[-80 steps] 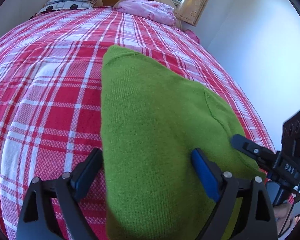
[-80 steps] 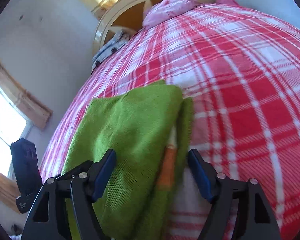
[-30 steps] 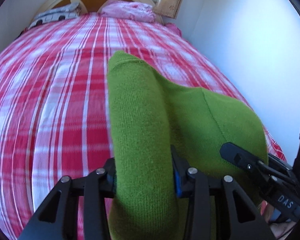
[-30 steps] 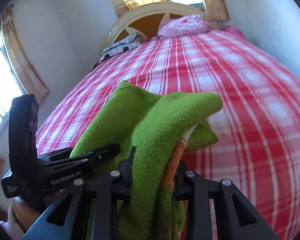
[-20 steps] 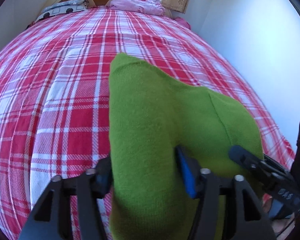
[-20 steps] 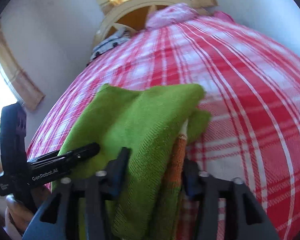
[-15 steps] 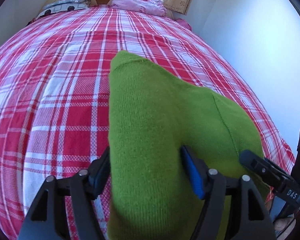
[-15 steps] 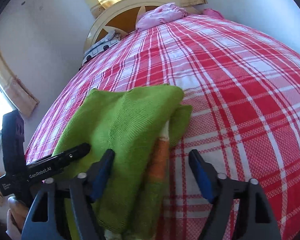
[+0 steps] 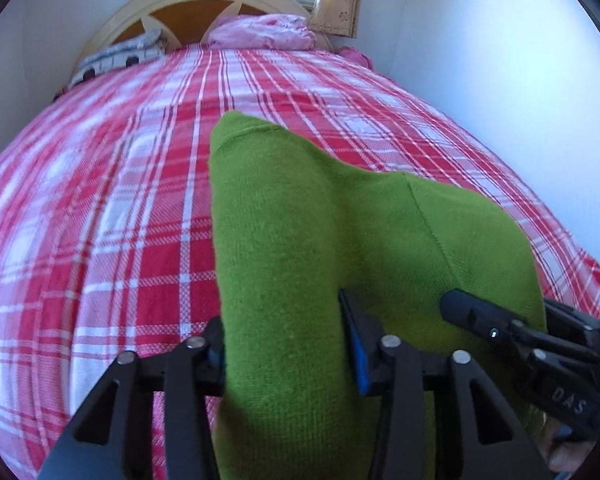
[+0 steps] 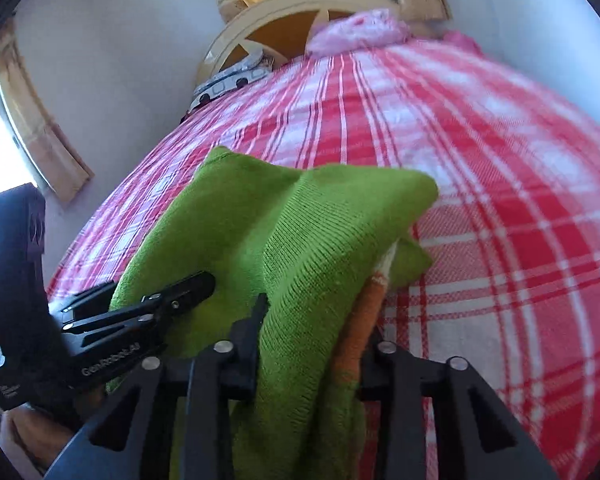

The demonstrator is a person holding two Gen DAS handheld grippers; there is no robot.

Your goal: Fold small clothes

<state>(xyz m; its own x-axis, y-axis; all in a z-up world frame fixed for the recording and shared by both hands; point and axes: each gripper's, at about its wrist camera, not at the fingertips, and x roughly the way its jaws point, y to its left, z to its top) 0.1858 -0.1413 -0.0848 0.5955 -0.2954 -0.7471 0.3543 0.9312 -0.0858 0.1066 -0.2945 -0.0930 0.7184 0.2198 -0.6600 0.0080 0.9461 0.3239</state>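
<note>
Both grippers reclamped; green sweater (image 9: 284,264) lifted again.

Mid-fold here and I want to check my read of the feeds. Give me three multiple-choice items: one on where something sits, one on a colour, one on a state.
1. Where does the pink pillow lie?
A. At the headboard end of the bed
B. Under the green knit garment
C. On the floor

2. What colour is the strip showing at the edge of the green knit garment in the right wrist view?
A. Blue
B. Orange
C. Black

3. How do the grippers stand?
A. Both open, clear of the cloth
B. Only the left one is shut
C. Both shut on the garment

Key:
1 A, it rests against the headboard, far past the garment.
2 B, an orange strip runs down beside the green knit.
3 C, the left gripper and the right gripper each have their jaws pressed on a bunch of the knit.
</note>
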